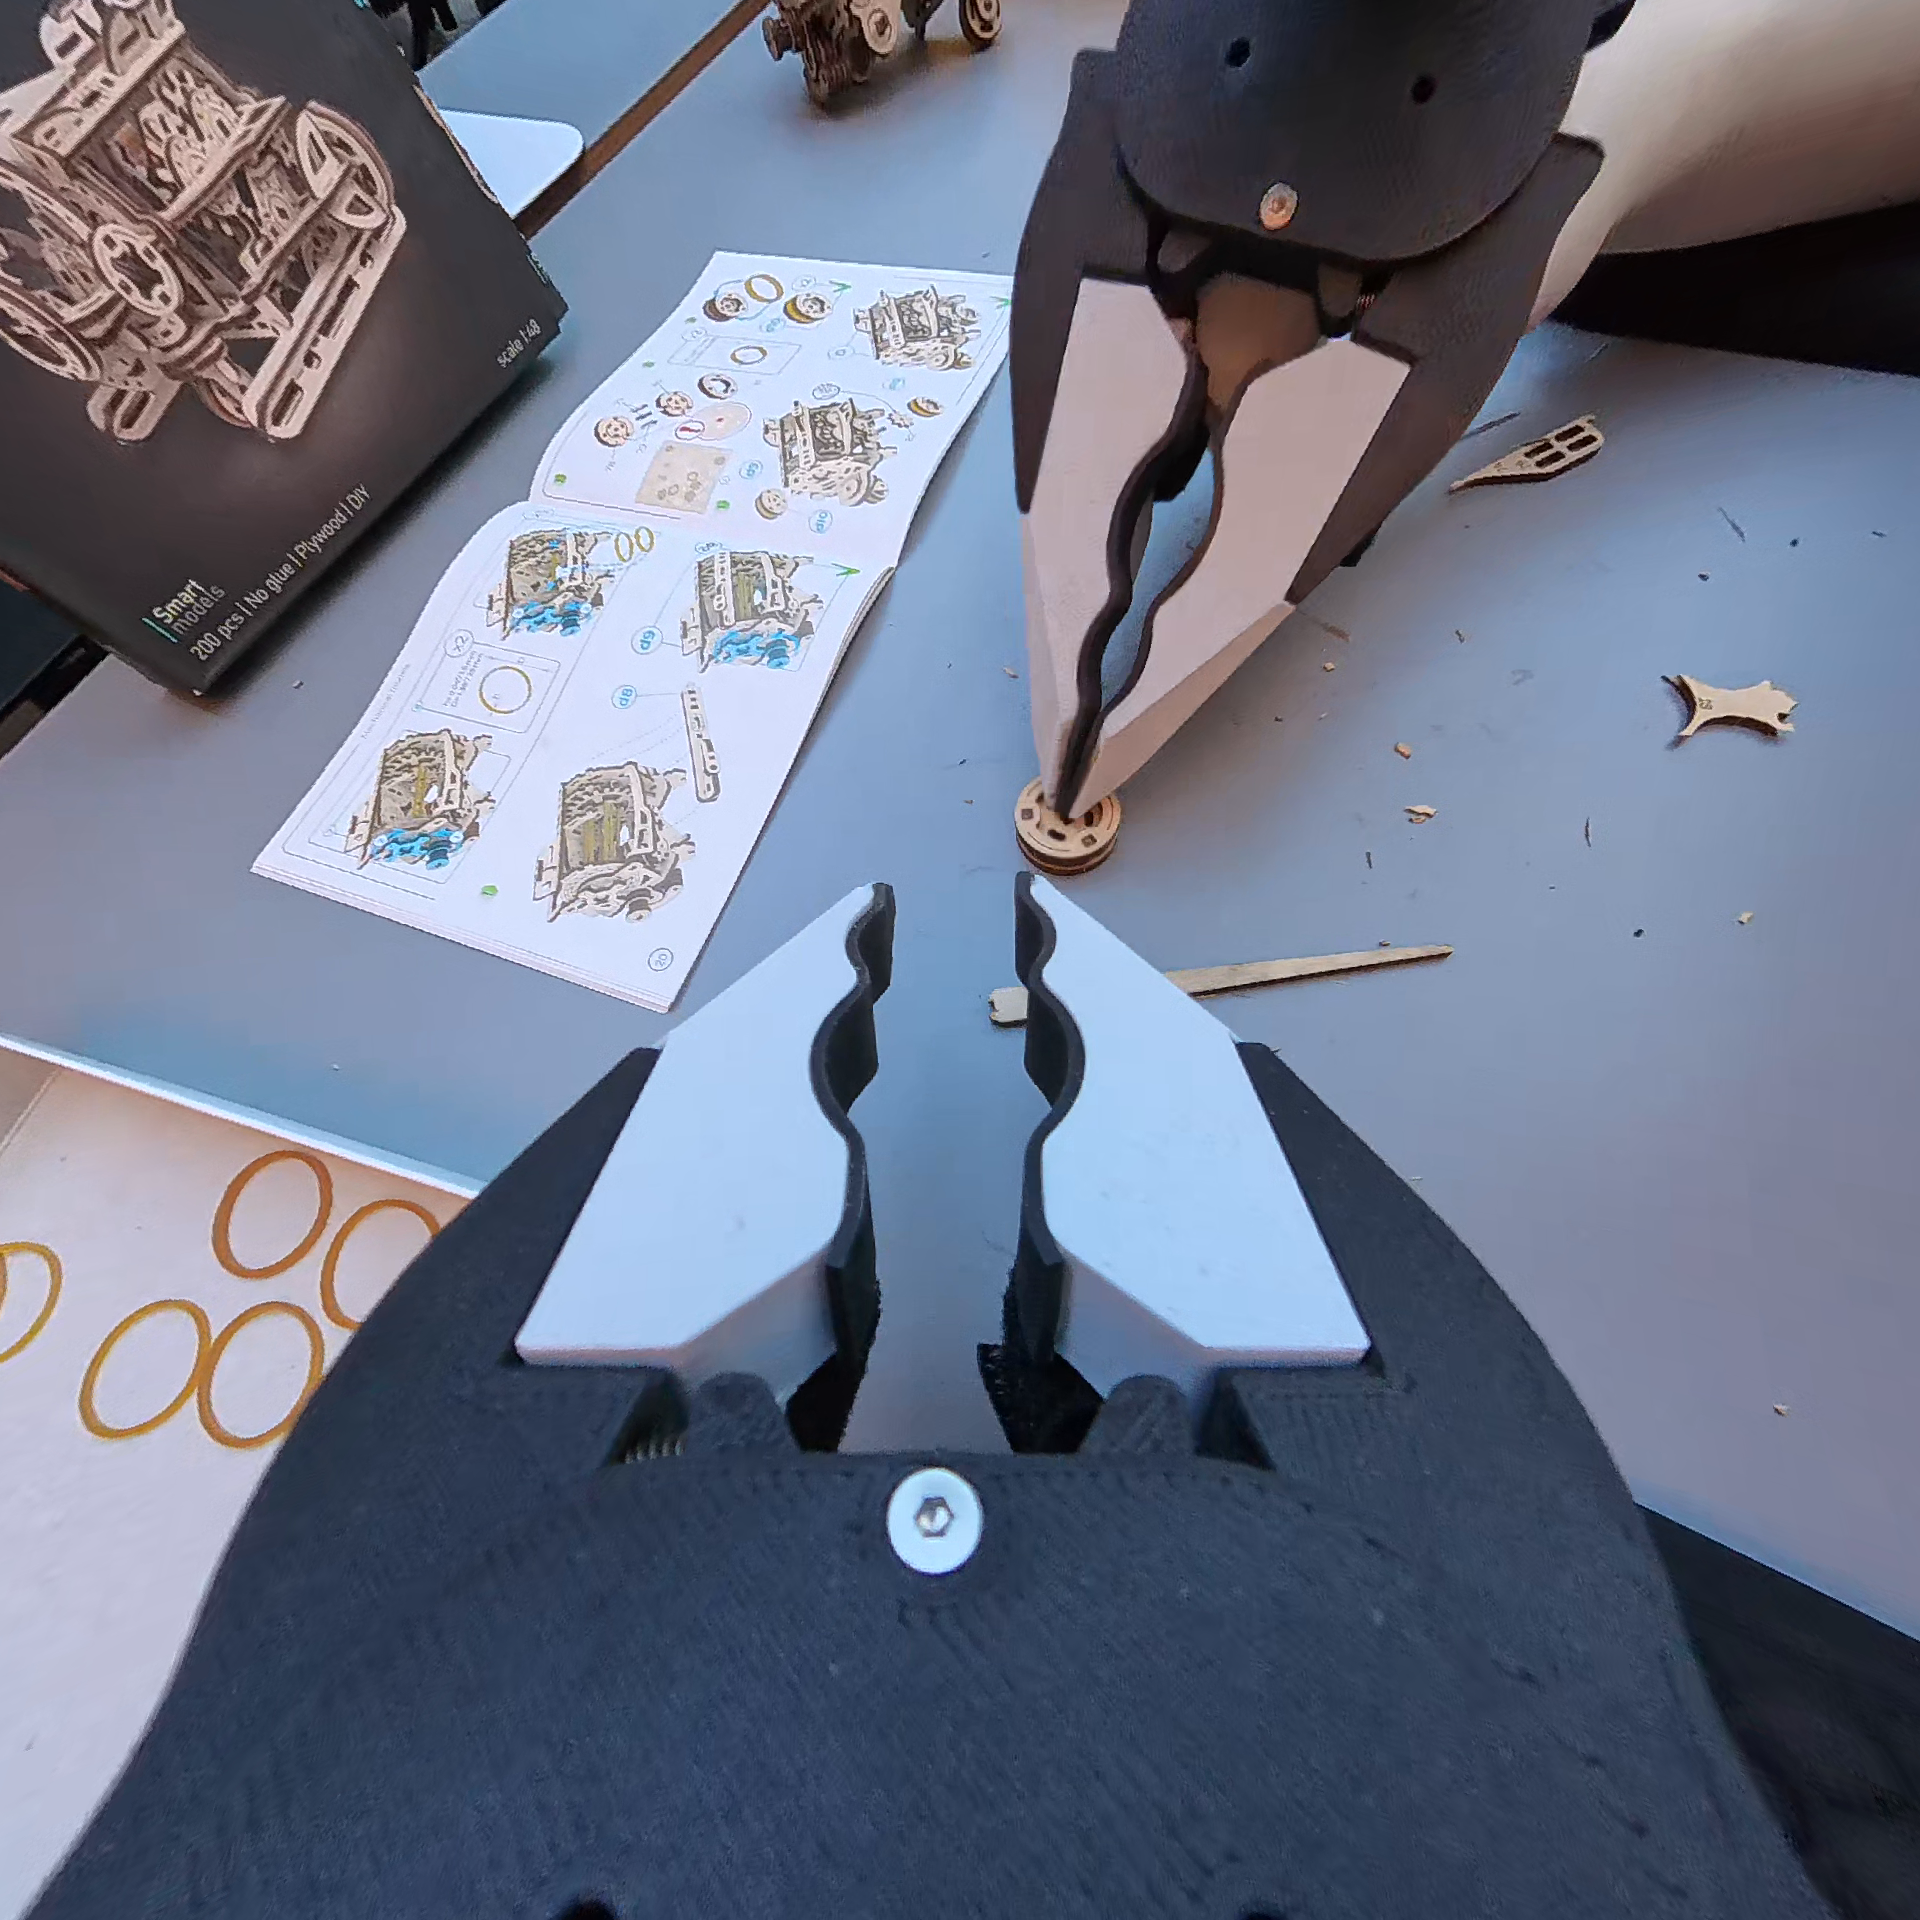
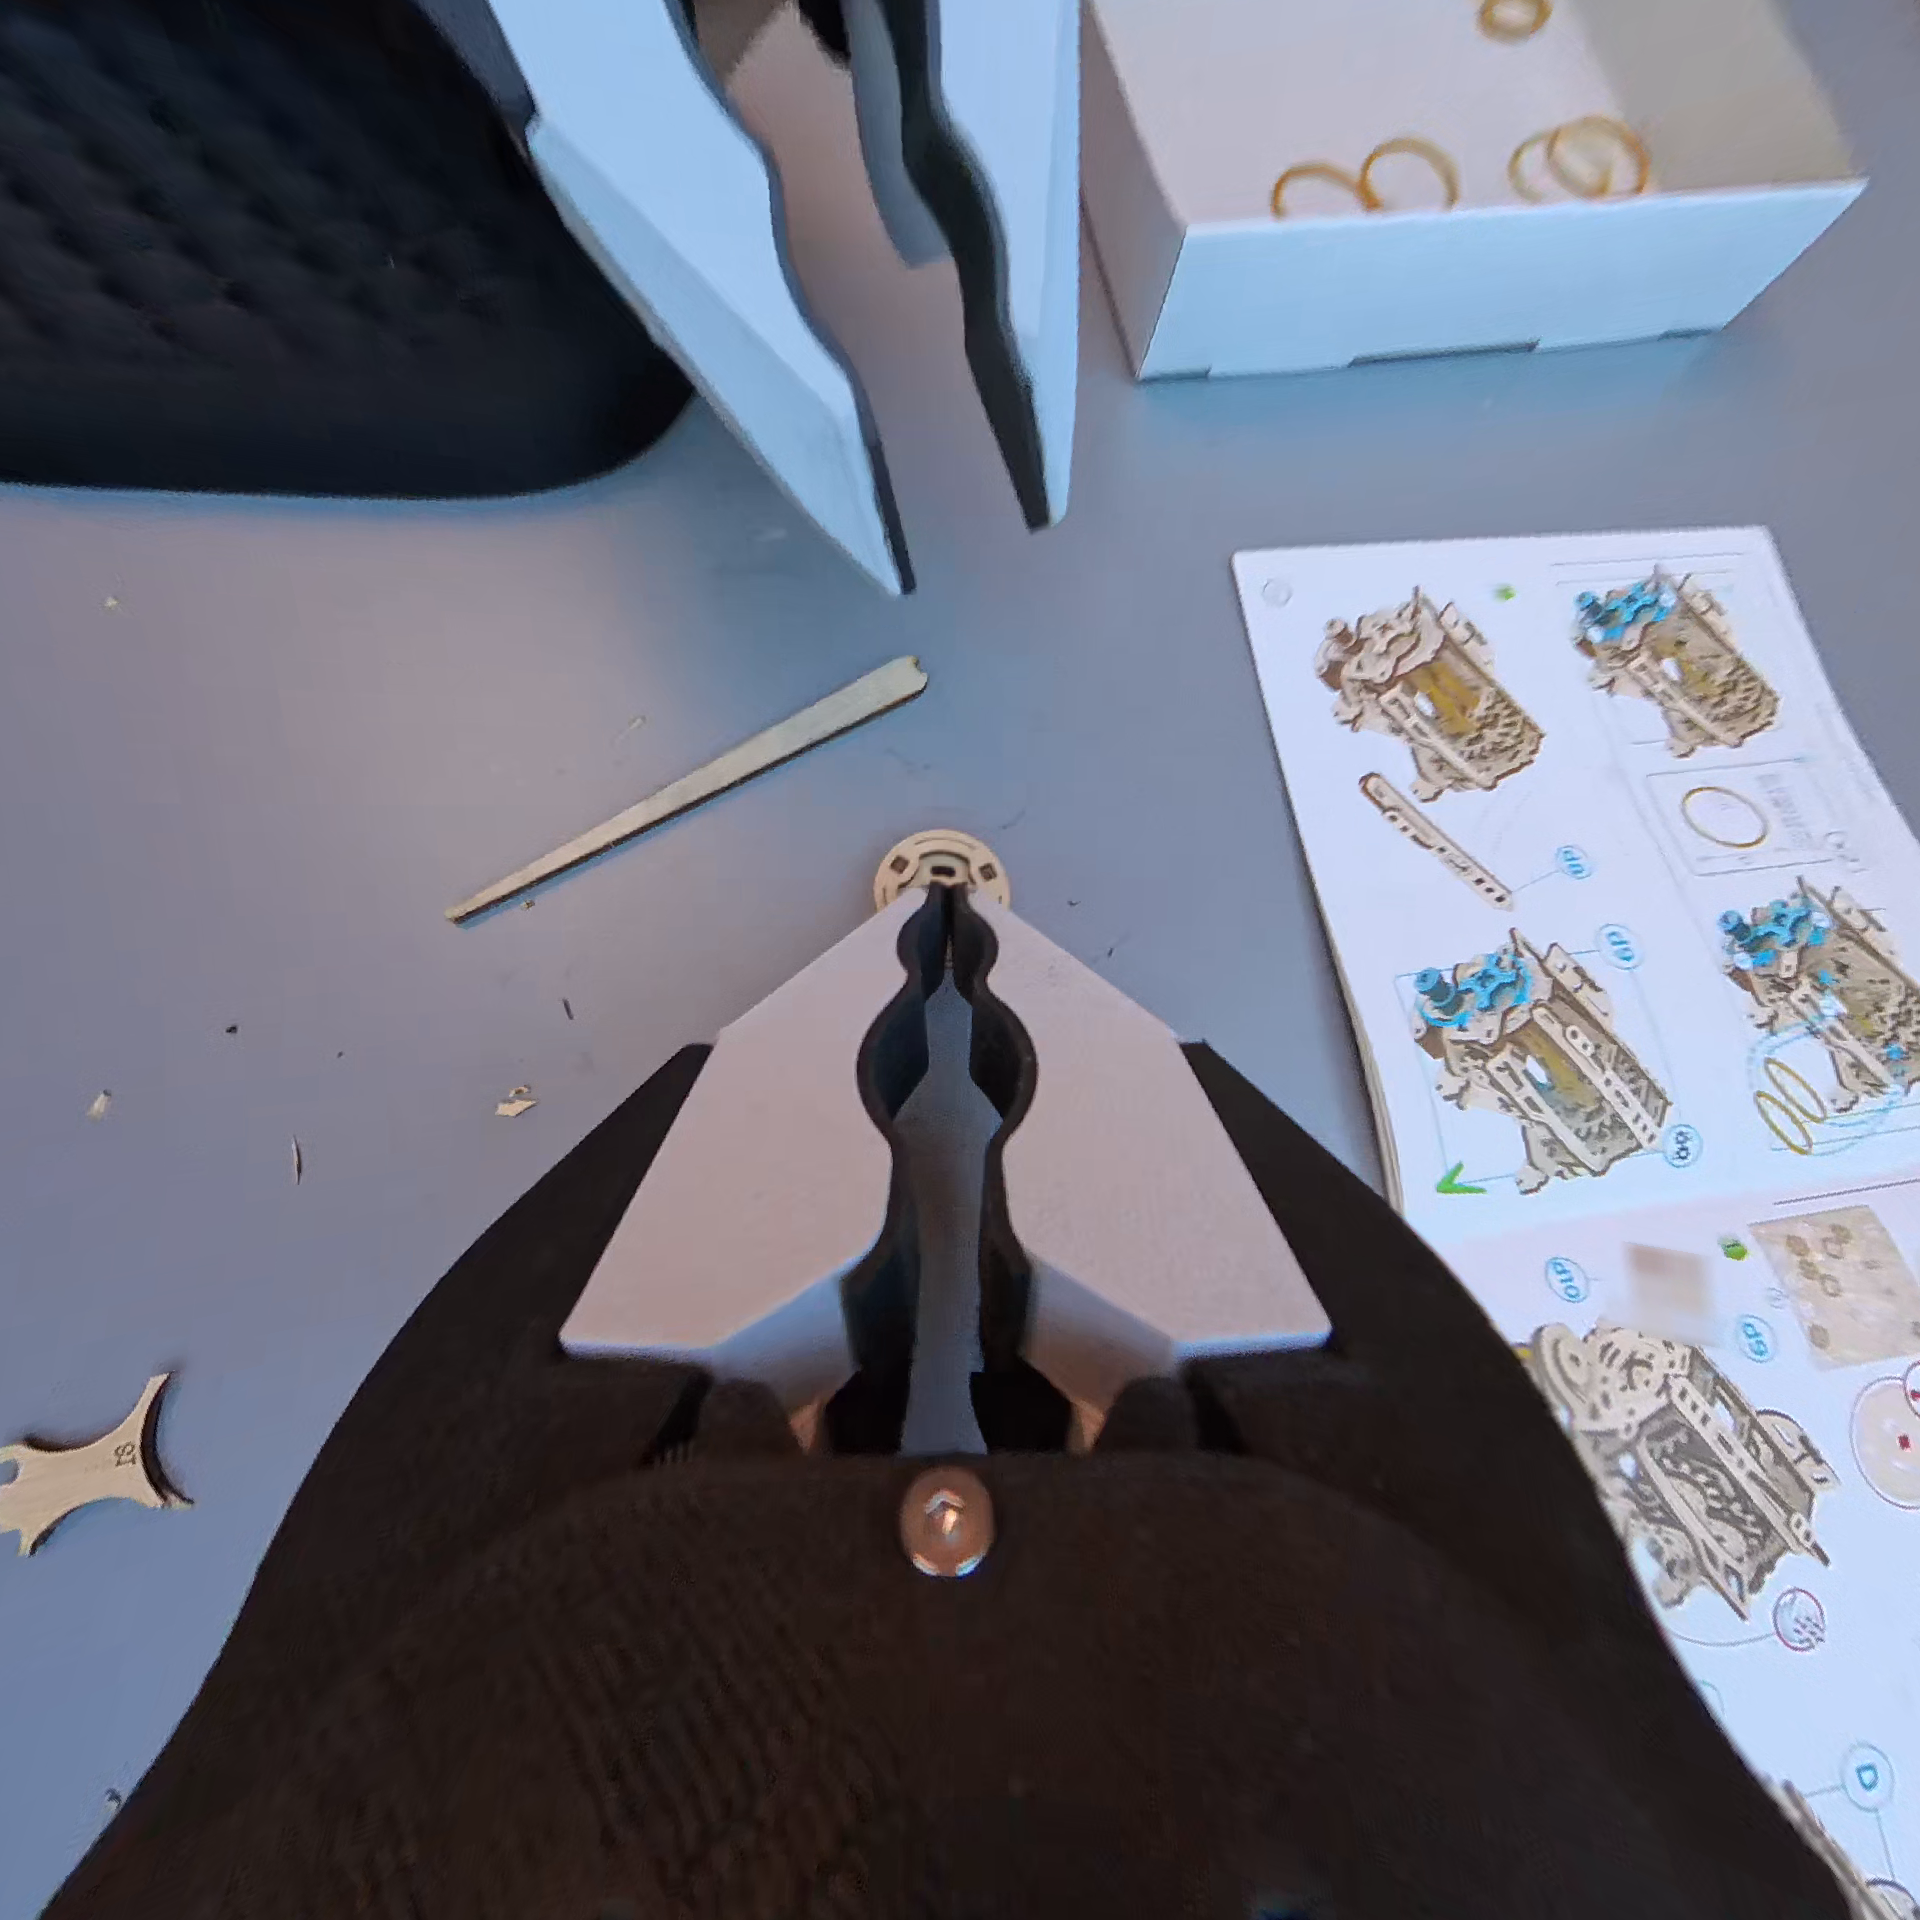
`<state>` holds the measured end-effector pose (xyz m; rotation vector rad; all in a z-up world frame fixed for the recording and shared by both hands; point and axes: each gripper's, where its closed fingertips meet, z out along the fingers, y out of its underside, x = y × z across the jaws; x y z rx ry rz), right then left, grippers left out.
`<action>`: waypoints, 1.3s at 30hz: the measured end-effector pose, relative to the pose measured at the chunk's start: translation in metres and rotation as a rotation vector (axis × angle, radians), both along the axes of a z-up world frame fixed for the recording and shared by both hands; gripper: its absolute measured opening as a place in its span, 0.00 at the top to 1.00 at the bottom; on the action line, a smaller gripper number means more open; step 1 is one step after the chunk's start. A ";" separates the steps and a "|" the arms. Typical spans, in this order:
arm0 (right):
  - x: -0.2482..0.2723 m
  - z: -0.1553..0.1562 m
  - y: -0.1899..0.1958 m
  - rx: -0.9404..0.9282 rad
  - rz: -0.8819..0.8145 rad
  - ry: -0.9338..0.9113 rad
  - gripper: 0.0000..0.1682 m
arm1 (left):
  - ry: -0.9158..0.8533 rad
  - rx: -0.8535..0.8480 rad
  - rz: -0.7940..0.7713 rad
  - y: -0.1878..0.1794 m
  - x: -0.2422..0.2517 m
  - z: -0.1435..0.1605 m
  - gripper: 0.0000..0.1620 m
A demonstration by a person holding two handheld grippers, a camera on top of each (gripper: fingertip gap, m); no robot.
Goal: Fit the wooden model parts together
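A small round wooden wheel [image 1: 1081, 844] lies flat on the grey table [image 1: 1558, 1091]; it also shows in the right wrist view [image 2: 902, 864]. My right gripper [image 2: 945, 896] is shut, its tips together and set down on the wheel's centre; the left wrist view shows the same [image 1: 1070, 800]. My left gripper [image 1: 951, 894] is open with nothing between its pads, just short of the wheel. In the right wrist view the left gripper [image 2: 971, 551] hangs above the table, open. A thin tapered wooden stick [image 1: 1309, 968] lies beside the left gripper's right finger; the right wrist view shows it too [image 2: 686, 790].
An open instruction booklet [image 1: 623, 665] [image 2: 1610, 935] lies left of the wheel. A black kit box [image 1: 239, 312] stands far left. A white box [image 2: 1455, 301] holds rubber bands [image 1: 270, 1210]. Wooden offcuts [image 1: 1730, 707] [image 1: 1532, 454] and chips lie right. A built model [image 1: 873, 42] sits at the back. Across from one pair of fingers to the other is roughly 6 cm. The thin tapered wooden stick [image 1: 1309, 968] is about equally far from each gripper, around 7 cm. Look for it in the right wrist view [image 2: 597, 832] too.
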<state>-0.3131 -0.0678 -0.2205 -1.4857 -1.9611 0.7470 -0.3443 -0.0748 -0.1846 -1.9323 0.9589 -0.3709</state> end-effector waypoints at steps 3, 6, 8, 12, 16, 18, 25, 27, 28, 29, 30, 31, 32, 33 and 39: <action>-0.001 0.014 0.008 0.035 -0.025 0.077 1.00 | 0.006 -0.004 -0.003 0.000 0.000 -0.001 0.87; 0.001 0.022 0.010 -0.014 -0.028 0.112 1.00 | 0.000 -0.002 -0.002 0.000 0.001 0.000 0.87; 0.002 0.018 0.007 -0.042 0.004 0.113 1.00 | -0.002 -0.001 -0.002 0.000 0.000 0.000 0.87; 0.005 0.006 0.002 -0.003 0.058 0.098 0.84 | 0.006 -0.003 -0.005 -0.001 0.001 -0.001 0.87; -0.001 0.008 -0.008 -0.013 0.090 0.111 0.83 | 0.011 -0.008 -0.012 -0.001 0.002 -0.004 0.87; -0.003 0.009 -0.008 0.006 0.086 0.125 0.83 | 0.011 -0.011 -0.016 -0.002 0.003 -0.004 0.87; -0.006 0.023 -0.005 -0.020 0.067 0.182 0.94 | 0.017 -0.005 -0.019 -0.002 0.003 -0.004 0.87; -0.009 0.033 0.000 -0.044 0.046 0.216 0.97 | 0.014 -0.006 -0.019 -0.002 0.003 -0.004 0.87; -0.011 0.034 0.004 -0.061 0.030 0.224 0.98 | 0.012 -0.008 -0.018 -0.002 0.003 -0.004 0.87; -0.011 0.031 0.001 -0.103 0.046 0.204 1.00 | 0.012 -0.011 -0.016 -0.002 0.003 -0.005 0.87; -0.009 0.024 -0.004 -0.150 0.071 0.151 1.00 | 0.012 -0.013 -0.015 -0.002 0.002 -0.005 0.87; -0.007 0.011 -0.001 -0.149 0.058 0.081 1.00 | 0.011 -0.015 -0.014 -0.001 0.002 -0.006 0.87; -0.005 0.002 0.005 -0.106 0.041 0.038 1.00 | 0.010 -0.018 -0.013 -0.001 0.002 -0.006 0.87; -0.005 0.006 0.004 -0.086 0.067 0.067 1.00 | 0.009 -0.020 -0.013 -0.001 0.002 -0.007 0.87; 0.020 0.106 0.034 0.054 -0.015 0.518 0.94 | -0.027 0.038 0.027 0.004 -0.004 0.007 0.88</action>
